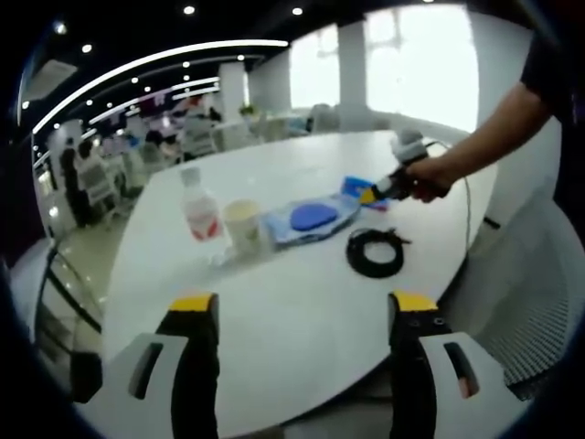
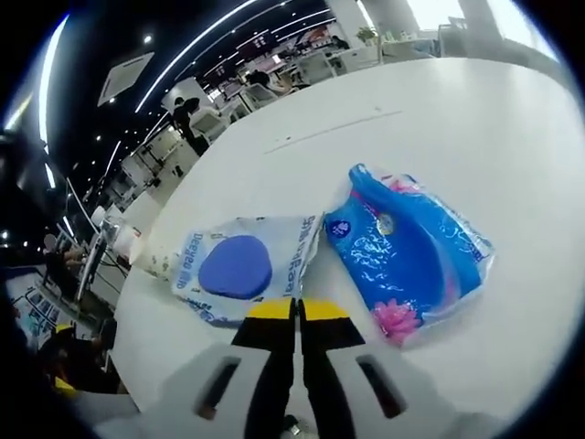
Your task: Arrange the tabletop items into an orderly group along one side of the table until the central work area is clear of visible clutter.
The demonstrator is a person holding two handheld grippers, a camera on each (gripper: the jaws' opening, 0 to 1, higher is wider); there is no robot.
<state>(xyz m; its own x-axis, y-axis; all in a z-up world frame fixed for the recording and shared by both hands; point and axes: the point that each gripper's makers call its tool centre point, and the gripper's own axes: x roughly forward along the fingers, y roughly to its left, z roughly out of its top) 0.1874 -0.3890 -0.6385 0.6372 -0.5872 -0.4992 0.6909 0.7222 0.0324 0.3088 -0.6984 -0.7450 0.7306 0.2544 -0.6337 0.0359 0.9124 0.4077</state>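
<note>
Left gripper view, tabletop items: clear bottle (image 1: 200,212), pale paper cup (image 1: 242,225) and wipes pack with blue oval lid (image 1: 311,219) stand close together near the table's middle; a blue tissue pack (image 1: 355,187) lies at 1 o'clock of the wipes, a coiled black cable (image 1: 375,252) at 5 o'clock, a little apart.

White round table (image 1: 302,311): bare nearer the camera.

Left gripper (image 1: 303,315): jaws wide apart, empty, well short of the items.

Right gripper (image 2: 294,315): jaws pressed together on nothing visible, tips just beside the wipes pack's (image 2: 242,267) near edge; blue tissue pack (image 2: 407,251) at 2 o'clock of it. A hand (image 1: 425,176) carries it.

Progress, as judged: barely begun; items sit loosely mid-table, none yet lined along a side.

Obscured: pack print is too small to read, the cup is cut off in the right gripper view, and the office background blurs.
</note>
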